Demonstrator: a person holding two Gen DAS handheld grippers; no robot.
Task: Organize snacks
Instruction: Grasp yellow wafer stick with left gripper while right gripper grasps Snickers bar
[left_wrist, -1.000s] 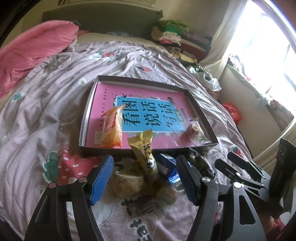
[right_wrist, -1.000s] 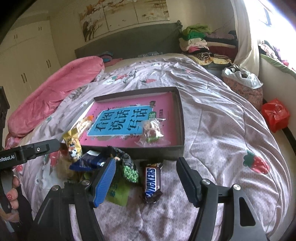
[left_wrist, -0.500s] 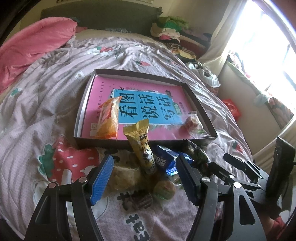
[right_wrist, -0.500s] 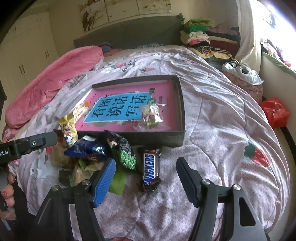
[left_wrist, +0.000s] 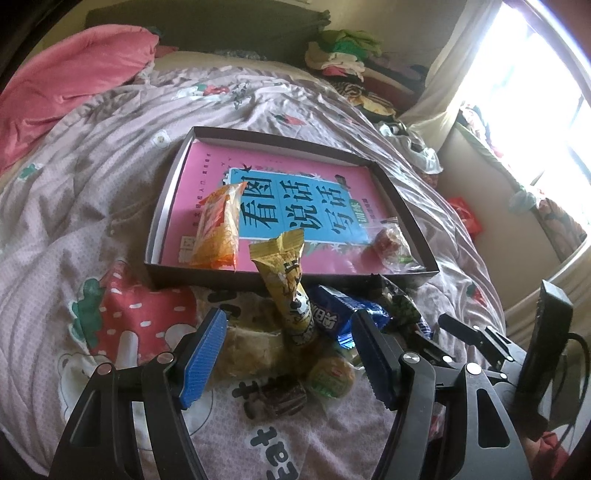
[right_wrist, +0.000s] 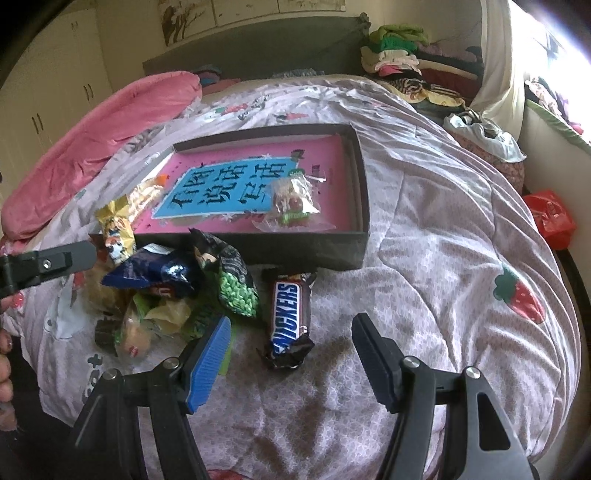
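Cardboard formed the shallow dark box (left_wrist: 402, 206) lying on the quilt (right_wrist: 443, 258), with a pink-and-blue book (left_wrist: 295, 206) flat inside it. An orange snack packet (left_wrist: 218, 229) and a clear-wrapped sweet (right_wrist: 293, 206) lay on the book. Just before the box's near wall sat the loose pile: a yellow packet (left_wrist: 288, 291) (leaning against the box's edge), a blue wrapper (left_wrist: 332, 314), a green pea bag (right_wrist: 232, 280) and a Snickers bar (right_wrist: 288, 321). The left gripper (left_wrist: 288, 350) was spread wide over the pile; the right gripper (right_wrist: 291, 350) was spread too, holding nothing, with the Snickers bar between its fingers.
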